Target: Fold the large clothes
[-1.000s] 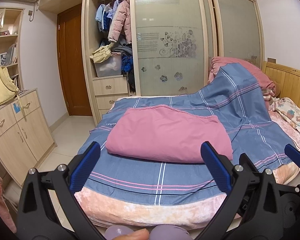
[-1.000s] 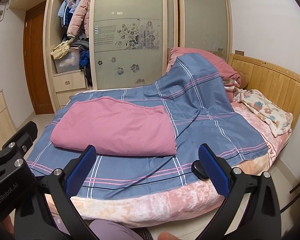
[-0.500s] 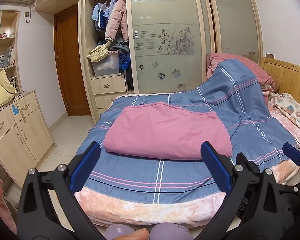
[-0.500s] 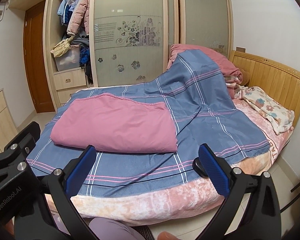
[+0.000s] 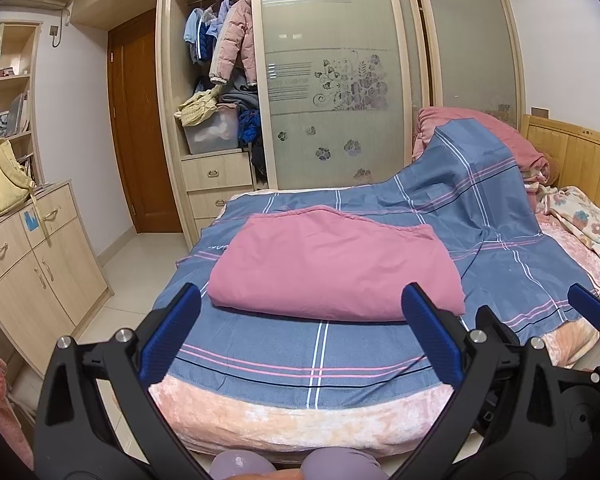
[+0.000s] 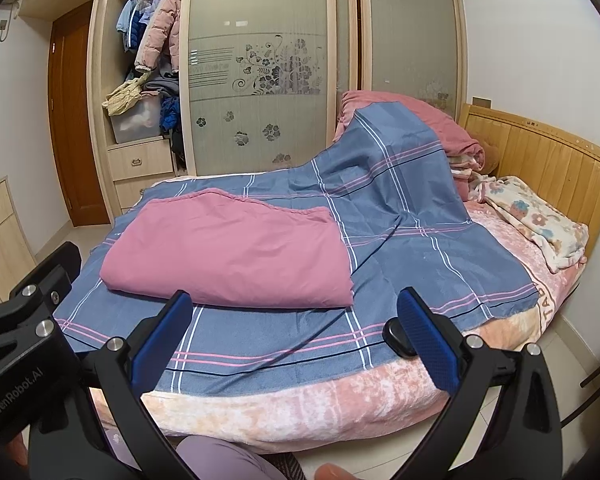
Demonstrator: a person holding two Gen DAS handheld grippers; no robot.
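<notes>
Folded pink fabric bundle [image 5: 336,268] lies on blue plaid sheet [image 5: 300,352]. Left gripper [image 5: 300,316] and right gripper [image 6: 296,316] gape wide, empty, near bed edge.

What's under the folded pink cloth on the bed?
The folded pink cloth lies on a blue plaid sheet, which is spread over a peach-pink plush bed cover visible at the bed edge. Whatever lies directly beneath the cloth is covered.

A plain pink folded quilt cover [image 5: 336,268] is lying on a blue sheet [image 5: 480,208] that is showing pink, white and dark plaid stripes. A cream blanket [image 6: 540,220] is showing a floral print. Both grippers' pads [image 6: 428,340] are showing blue.
</notes>
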